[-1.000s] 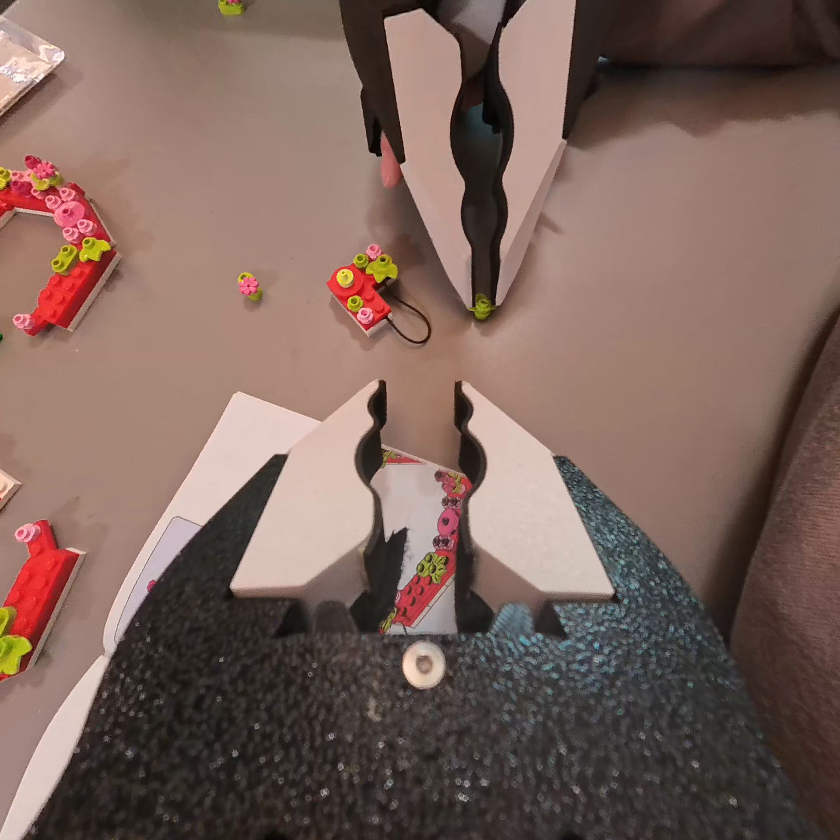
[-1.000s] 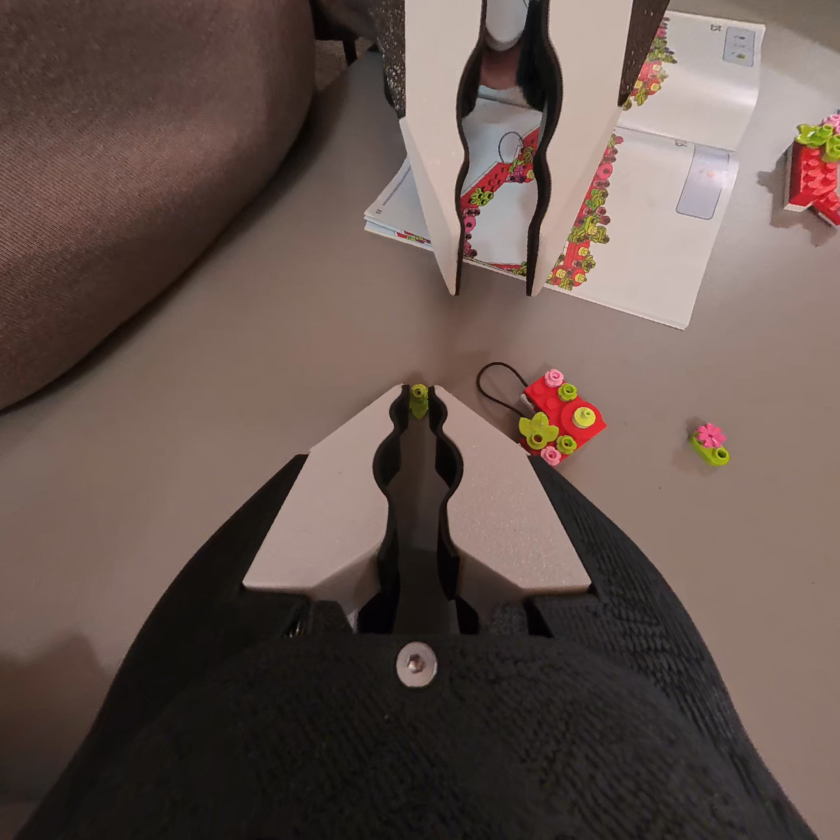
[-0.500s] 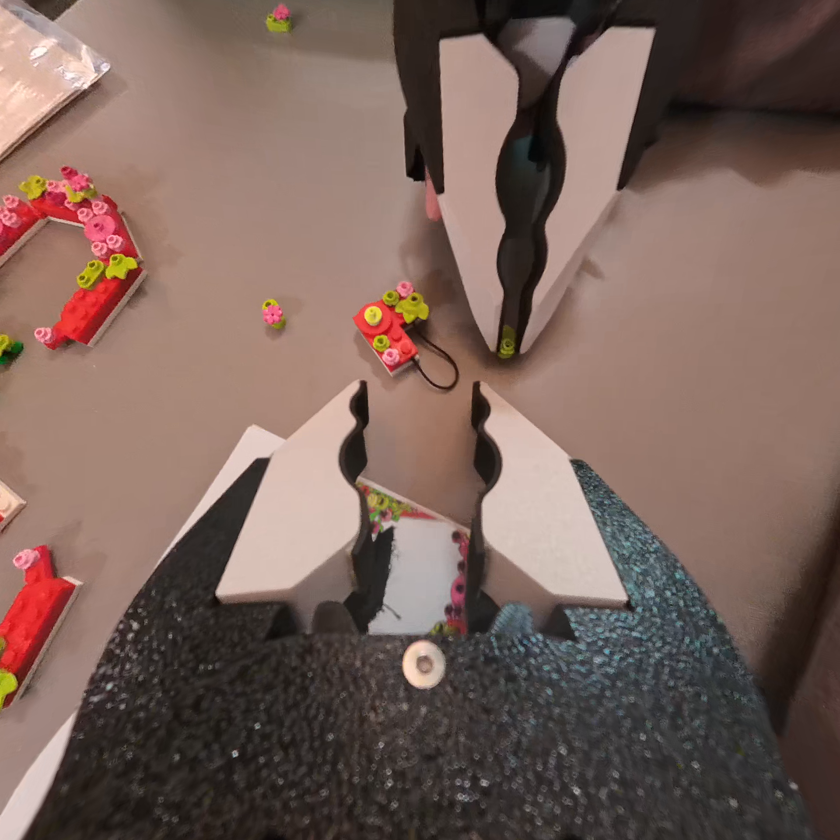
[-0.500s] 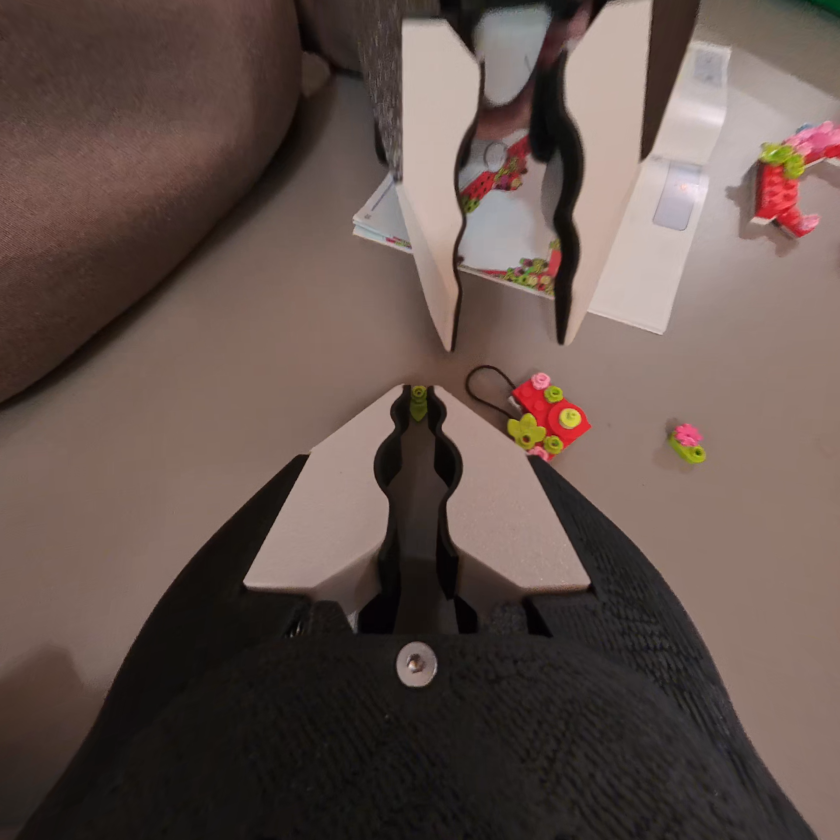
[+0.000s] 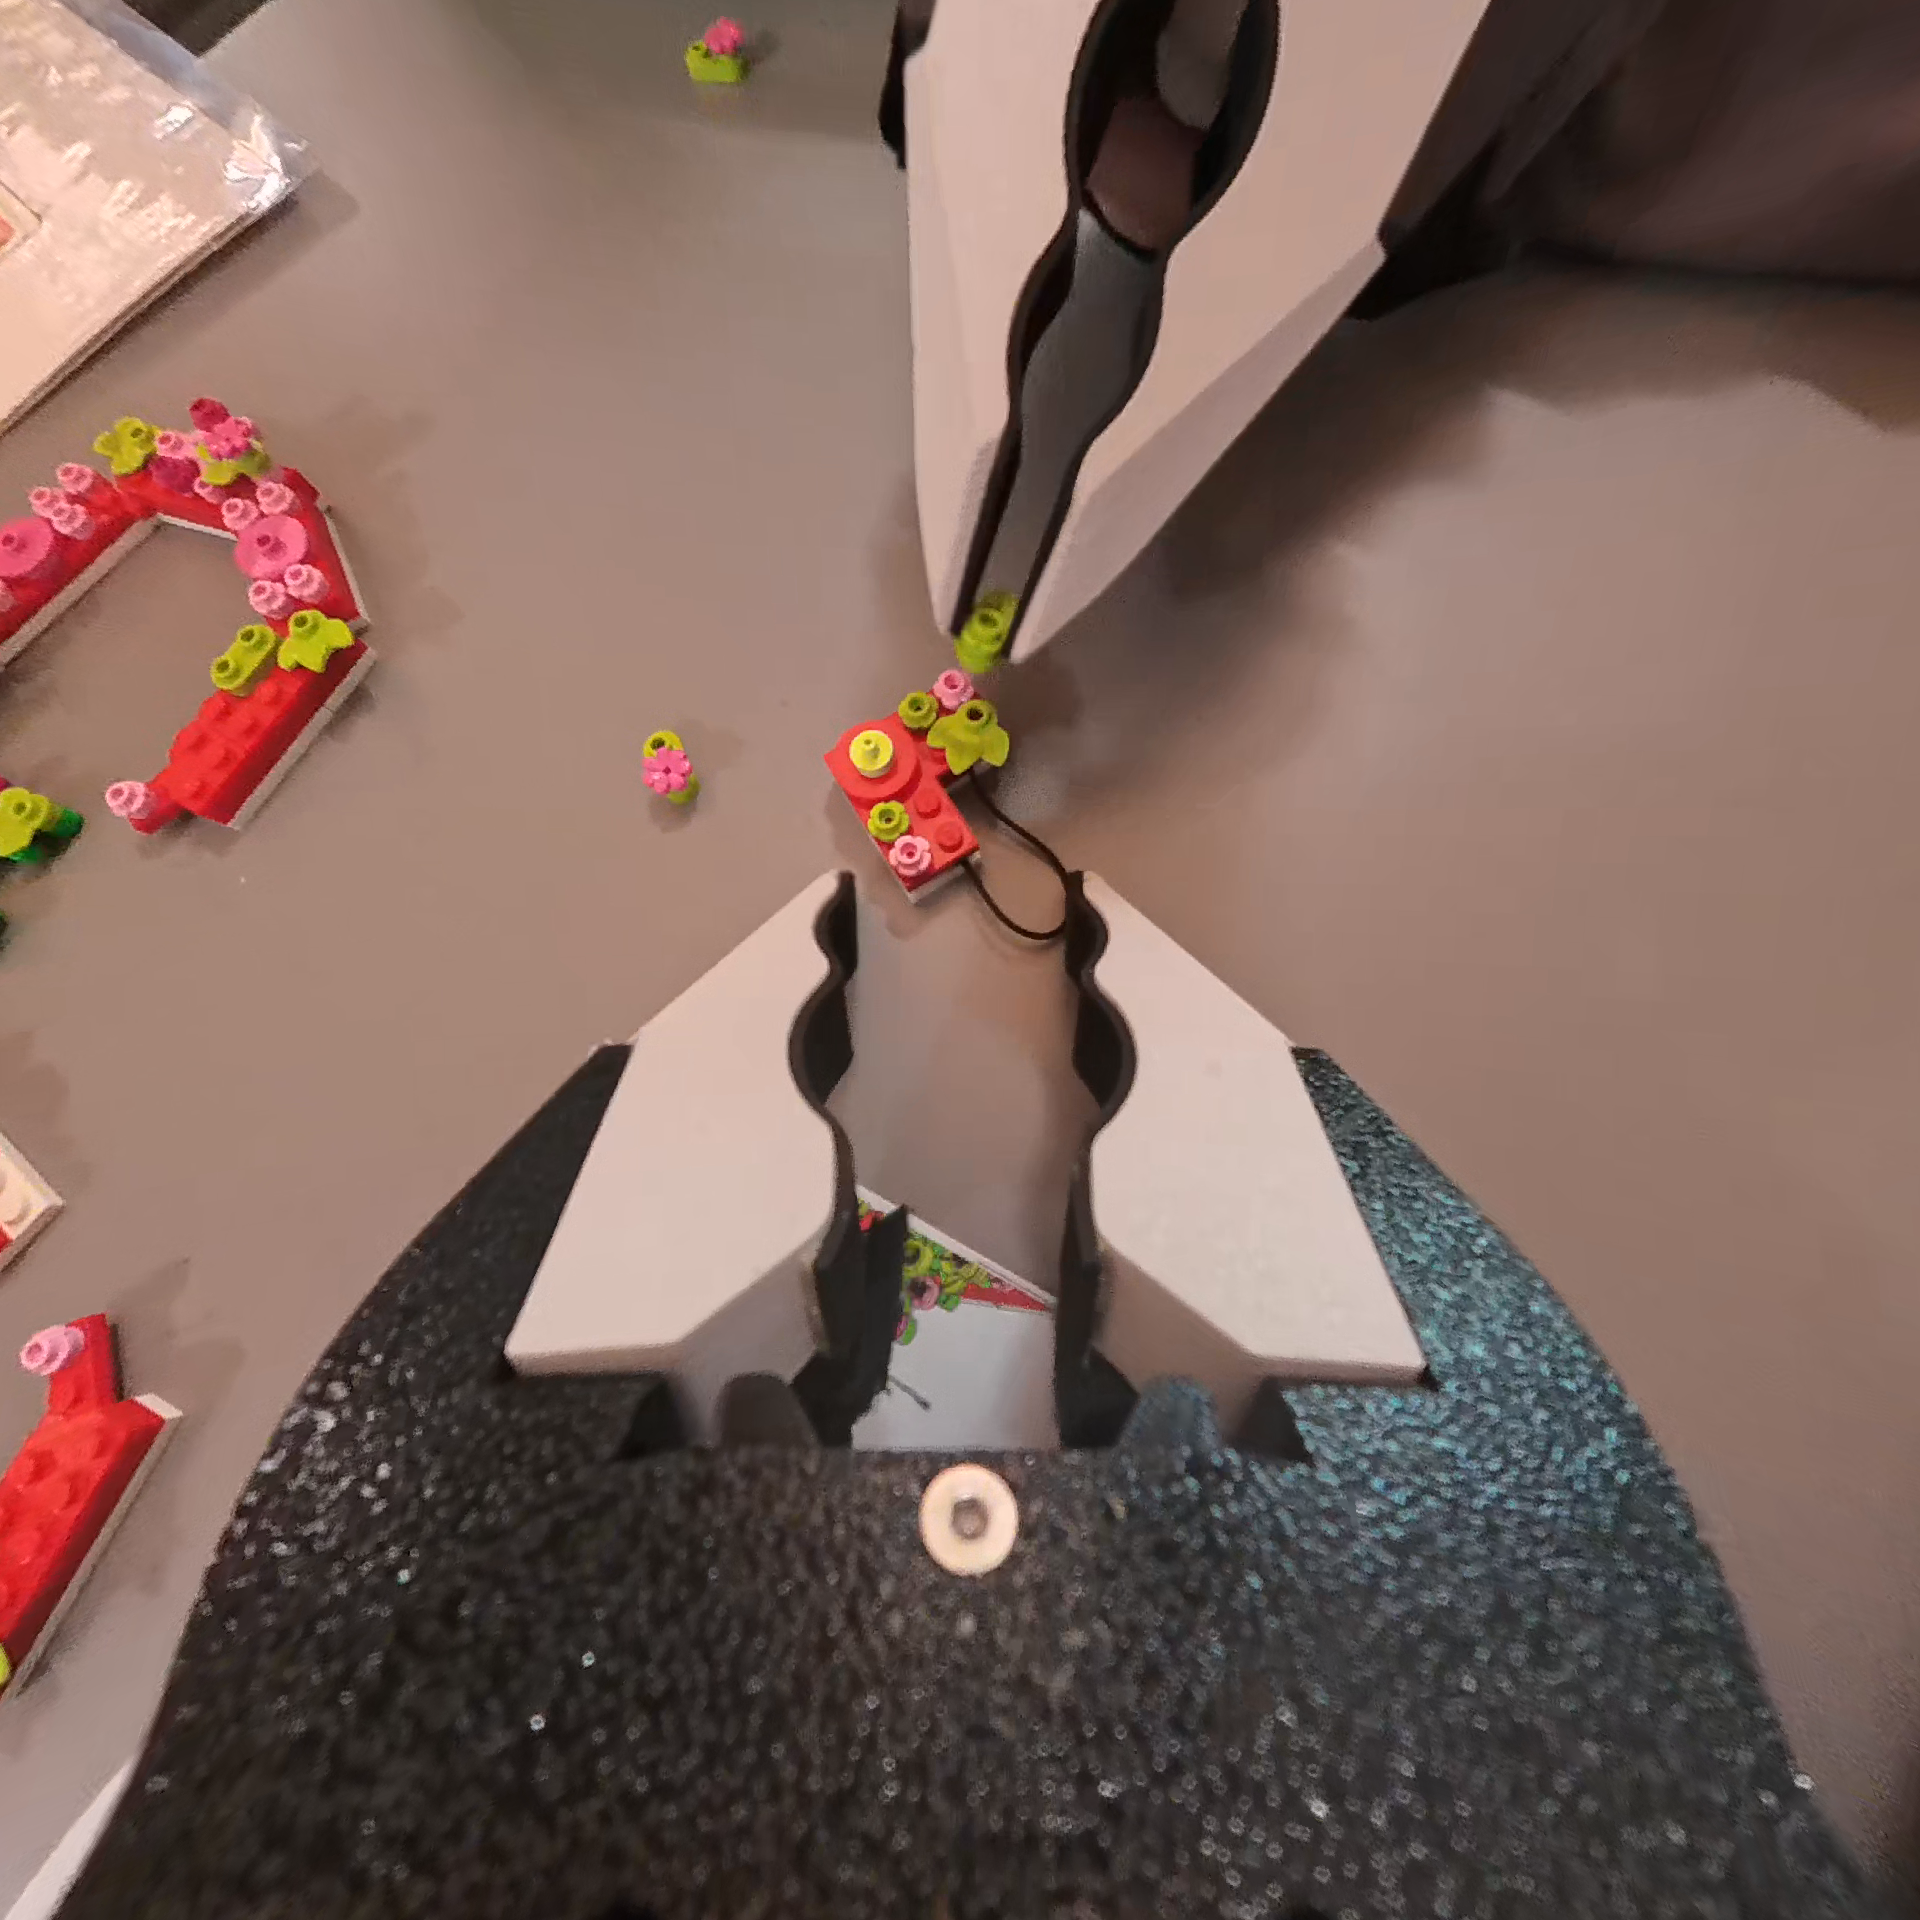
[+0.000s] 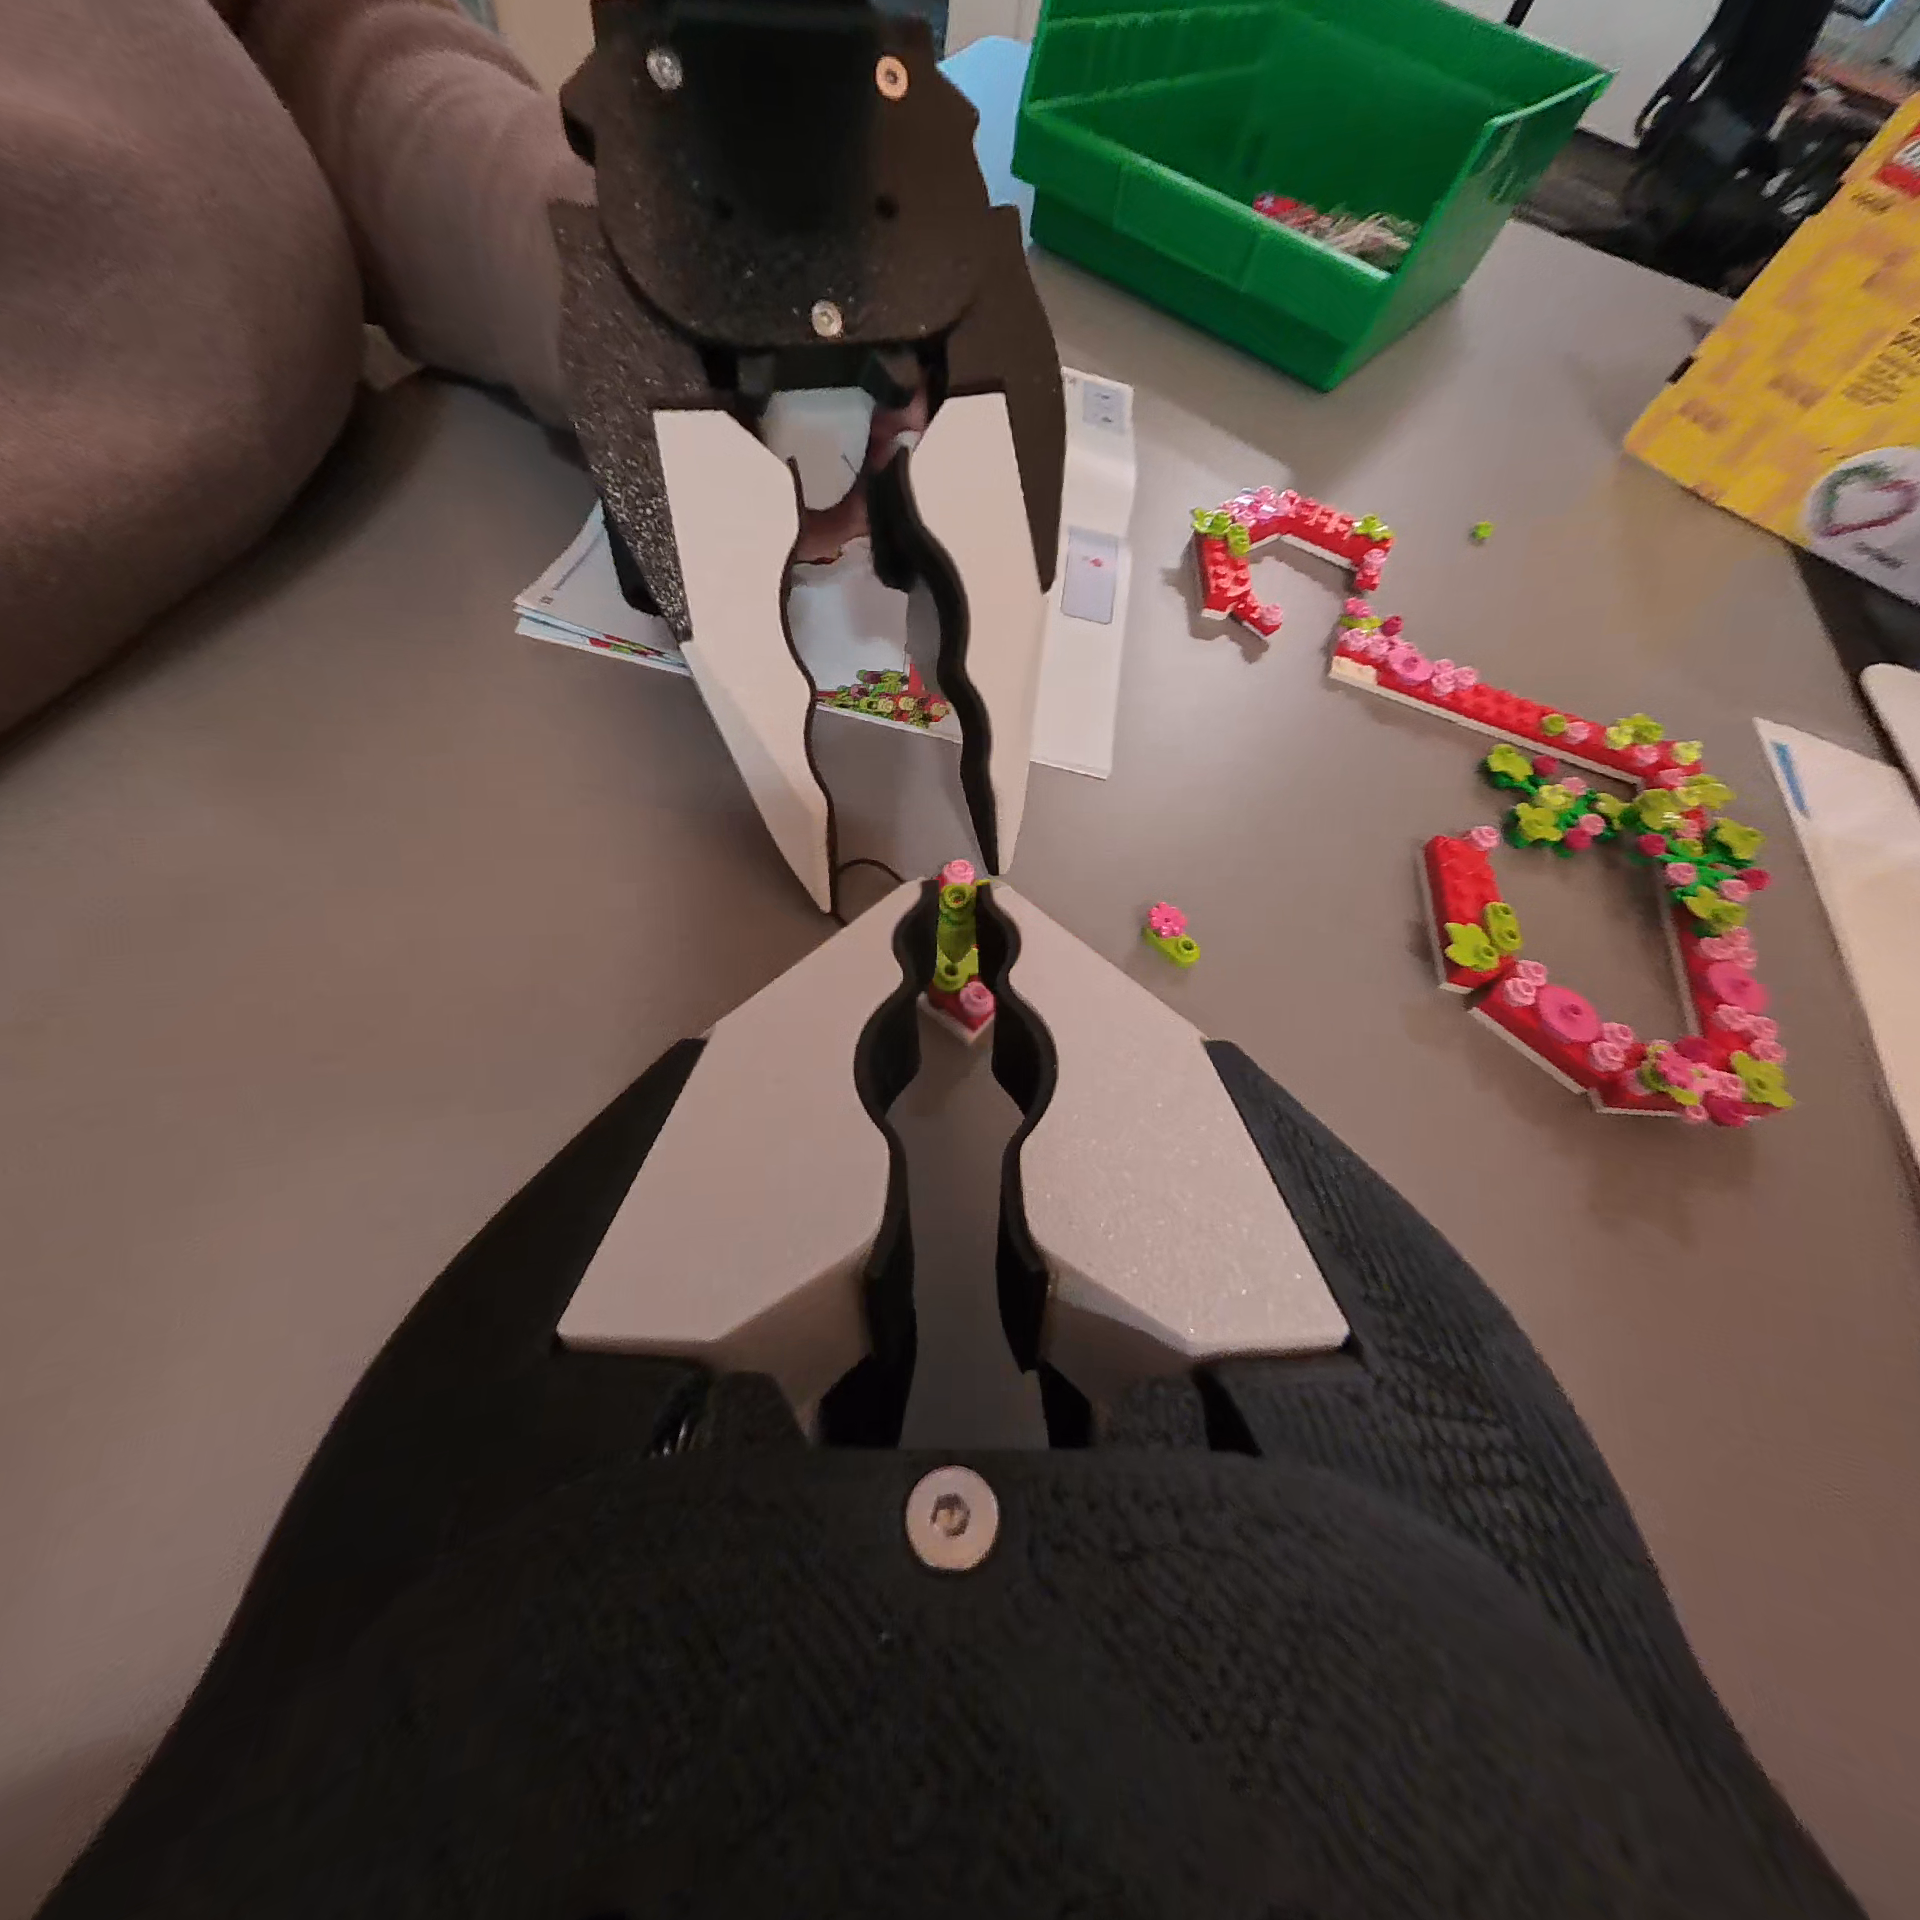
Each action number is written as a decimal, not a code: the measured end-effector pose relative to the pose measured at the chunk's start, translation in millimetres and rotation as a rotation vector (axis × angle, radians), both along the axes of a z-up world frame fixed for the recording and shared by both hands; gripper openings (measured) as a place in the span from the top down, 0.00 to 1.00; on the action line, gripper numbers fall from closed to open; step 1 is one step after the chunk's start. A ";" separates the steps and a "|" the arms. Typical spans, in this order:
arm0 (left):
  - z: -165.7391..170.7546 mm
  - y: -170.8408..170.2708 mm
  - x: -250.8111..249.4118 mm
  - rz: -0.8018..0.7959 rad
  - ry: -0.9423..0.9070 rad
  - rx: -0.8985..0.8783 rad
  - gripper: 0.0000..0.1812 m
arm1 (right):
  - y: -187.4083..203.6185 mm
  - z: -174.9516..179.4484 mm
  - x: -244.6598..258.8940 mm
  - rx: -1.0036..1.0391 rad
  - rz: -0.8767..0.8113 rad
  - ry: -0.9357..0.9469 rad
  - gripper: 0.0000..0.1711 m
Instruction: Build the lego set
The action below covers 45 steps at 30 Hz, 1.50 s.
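Right claw [image 5: 987, 634], closed on a lime stud [image 5: 985, 630], has neared the red piece [image 5: 914, 805]; left claw [image 5: 961, 894] gapes empty over the grey worktop [image 5: 1455, 831], green bin [image 6: 1299, 177] behind.

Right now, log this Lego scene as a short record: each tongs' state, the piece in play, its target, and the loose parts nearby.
right tongs: shut on a lime green stud piece, tips just above the target
left tongs: open, empty, low over the table beside the target
target: small red plate assembly with a black cord loop, flat on the table
loose part: pink flower on a lime piece, left of the target
built sections: red flowered segments at the left
bin: green bin, far side
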State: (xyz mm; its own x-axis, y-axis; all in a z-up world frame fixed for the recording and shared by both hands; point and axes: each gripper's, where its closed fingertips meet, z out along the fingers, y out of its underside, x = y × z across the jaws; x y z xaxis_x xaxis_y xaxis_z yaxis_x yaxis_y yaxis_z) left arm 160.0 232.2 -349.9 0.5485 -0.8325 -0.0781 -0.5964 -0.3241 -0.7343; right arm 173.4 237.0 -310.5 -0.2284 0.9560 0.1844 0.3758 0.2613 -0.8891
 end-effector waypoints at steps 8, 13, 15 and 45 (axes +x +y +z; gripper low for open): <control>0.6 10.4 -1.4 0.016 -0.009 0.020 0.80 | 1.3 -2.2 -6.1 0.035 0.029 -0.069 0.97; 5.8 12.4 -2.5 0.021 -0.031 0.021 0.79 | 6.2 -13.6 -16.0 0.031 0.092 -0.177 0.97; 11.2 15.5 -4.3 0.028 -0.046 0.035 0.78 | 9.4 -17.7 -18.9 0.027 0.108 -0.201 0.97; -0.8 25.9 -1.1 0.002 0.022 -0.019 0.86 | 18.1 -23.1 -20.4 0.029 0.094 -0.219 0.97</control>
